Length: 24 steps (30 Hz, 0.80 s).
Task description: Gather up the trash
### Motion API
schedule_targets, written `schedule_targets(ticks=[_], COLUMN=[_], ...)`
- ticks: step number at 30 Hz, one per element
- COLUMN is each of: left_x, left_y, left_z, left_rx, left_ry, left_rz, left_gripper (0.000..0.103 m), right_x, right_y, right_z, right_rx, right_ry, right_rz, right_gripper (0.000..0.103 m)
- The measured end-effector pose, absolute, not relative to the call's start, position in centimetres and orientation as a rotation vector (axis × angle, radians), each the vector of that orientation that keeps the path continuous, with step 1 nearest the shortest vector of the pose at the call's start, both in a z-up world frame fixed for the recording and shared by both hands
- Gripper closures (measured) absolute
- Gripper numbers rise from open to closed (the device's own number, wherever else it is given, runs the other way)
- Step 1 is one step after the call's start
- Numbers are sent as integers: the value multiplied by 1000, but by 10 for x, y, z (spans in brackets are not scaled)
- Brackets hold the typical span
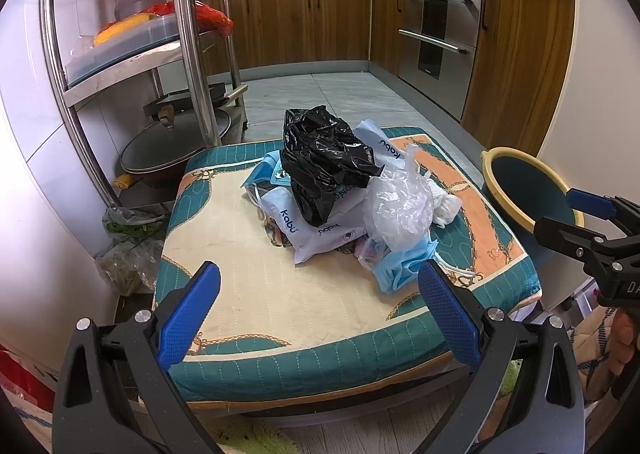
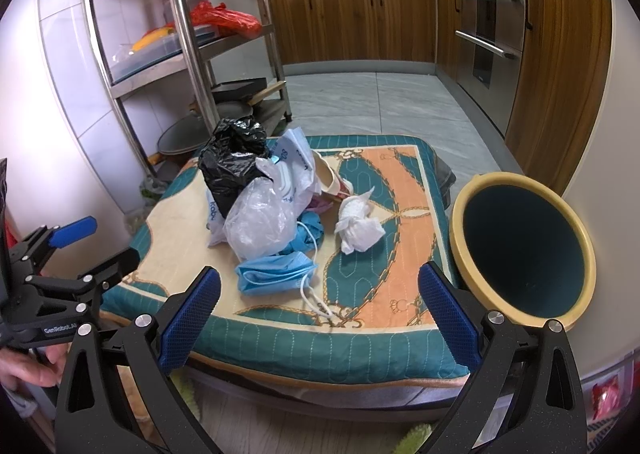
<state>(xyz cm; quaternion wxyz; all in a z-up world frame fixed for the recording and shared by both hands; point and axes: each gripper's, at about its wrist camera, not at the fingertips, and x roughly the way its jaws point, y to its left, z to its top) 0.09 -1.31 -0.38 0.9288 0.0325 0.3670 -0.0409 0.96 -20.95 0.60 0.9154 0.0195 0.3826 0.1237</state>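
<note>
left gripper [image 1: 319, 306] fingers apart, empty | right gripper [image 2: 319, 310] likewise | black bag [image 1: 324, 162] hides pile beneath

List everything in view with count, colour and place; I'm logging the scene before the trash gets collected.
cushion: one, teal, cream and orange, under the trash.
black bag: one, black, crumpled, top of the pile.
clear bag: one, translucent, against the black bag.
kabu packets: at least two, pale blue-white, within the pile.
face masks: at least two, blue, at the pile's near edge.
tissue wad: one, white, alone toward the bin.
bin: one, yellow rim, dark inside, right of the cushion.
metal rack: one, steel, back left.
left gripper: open, empty.
right gripper: open, empty.
</note>
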Motion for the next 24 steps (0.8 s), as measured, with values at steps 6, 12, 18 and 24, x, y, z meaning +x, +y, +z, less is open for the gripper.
schedule_targets(ticks=[6, 12, 18, 24], left_x=[1, 0, 1, 0], left_y=[-8, -7, -8, -8], left_z=[-3, -2, -3, -3], left_rx=[67, 66, 63, 67], left_ry=[754, 753, 754, 753], left_rz=[-84, -86, -85, -86], left_gripper=[5, 5, 5, 5], right_x=[10, 10, 9, 11], right_y=[-210, -209, -209, -210], right_z=[6, 6, 6, 4], right_rx=[42, 44, 45, 47], right_ry=[788, 787, 789, 792], right_rz=[254, 253, 254, 253], right_gripper=[5, 5, 5, 5])
